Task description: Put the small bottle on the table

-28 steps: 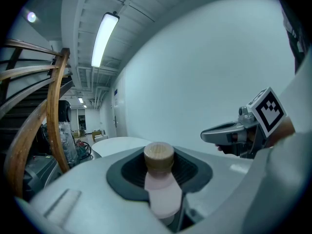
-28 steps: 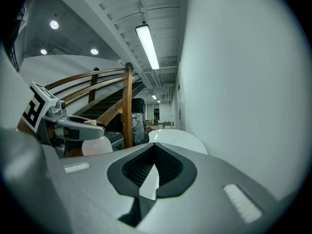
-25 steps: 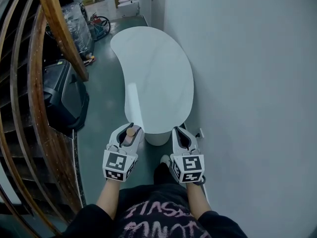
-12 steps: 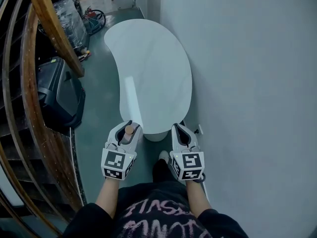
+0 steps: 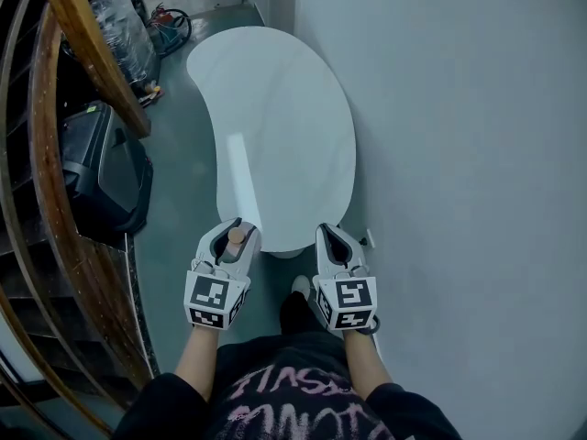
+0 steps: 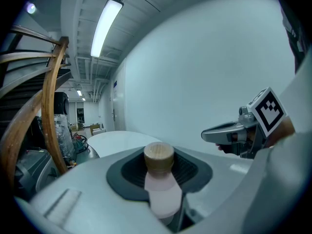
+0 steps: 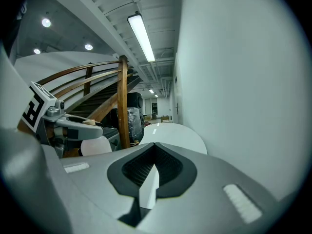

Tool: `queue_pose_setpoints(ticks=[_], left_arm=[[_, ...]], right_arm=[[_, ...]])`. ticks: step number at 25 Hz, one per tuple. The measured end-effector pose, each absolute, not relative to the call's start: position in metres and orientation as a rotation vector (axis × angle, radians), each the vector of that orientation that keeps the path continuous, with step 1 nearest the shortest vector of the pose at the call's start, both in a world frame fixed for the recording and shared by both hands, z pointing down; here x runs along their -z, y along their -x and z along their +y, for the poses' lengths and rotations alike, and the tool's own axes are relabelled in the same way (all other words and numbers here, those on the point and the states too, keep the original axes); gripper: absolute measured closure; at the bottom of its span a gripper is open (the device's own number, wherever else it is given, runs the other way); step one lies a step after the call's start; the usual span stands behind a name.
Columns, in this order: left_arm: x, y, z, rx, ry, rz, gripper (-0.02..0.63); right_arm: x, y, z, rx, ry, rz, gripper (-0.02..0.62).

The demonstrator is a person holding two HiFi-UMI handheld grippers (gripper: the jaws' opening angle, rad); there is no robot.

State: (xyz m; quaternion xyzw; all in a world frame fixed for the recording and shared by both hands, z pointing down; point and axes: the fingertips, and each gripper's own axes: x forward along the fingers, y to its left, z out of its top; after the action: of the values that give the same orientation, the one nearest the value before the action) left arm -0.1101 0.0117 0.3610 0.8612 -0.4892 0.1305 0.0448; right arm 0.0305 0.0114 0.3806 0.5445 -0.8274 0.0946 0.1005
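Head view shows us standing at the near end of a white kidney-shaped table that runs along a pale wall, with both grippers held side by side in front of our body and pointing toward it. Our left gripper has its fingers clamped around the small bottle, a pale pink one with a wooden cap. The bottle stands upright between the dark pads, its cap poking up above them. It is held in the air at the table's near edge and does not rest on the top. Our right gripper sits just beside the left, its fingers drawn together so the tips meet, with nothing between them. To our left a curved wooden handrail sweeps past, and a black case sits on the grey-green floor beneath it.
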Motion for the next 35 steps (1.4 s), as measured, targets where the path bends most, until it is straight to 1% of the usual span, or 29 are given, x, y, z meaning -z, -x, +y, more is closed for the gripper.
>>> queue_pose_setpoints(ticks=[15,35], left_arm=[[-0.369,0.114,-0.036,-0.435,-2.603,-1.488,0.477],[-0.362,0.090,-0.102,-0.492,-2.587,-1.521,0.476]], right_arm=[[-0.388,-0.024,-0.038,-0.303,-1.580,-2.440,0.586],[-0.384,-0.048,-0.114,-0.342,-1.569,-2.480,0.586]])
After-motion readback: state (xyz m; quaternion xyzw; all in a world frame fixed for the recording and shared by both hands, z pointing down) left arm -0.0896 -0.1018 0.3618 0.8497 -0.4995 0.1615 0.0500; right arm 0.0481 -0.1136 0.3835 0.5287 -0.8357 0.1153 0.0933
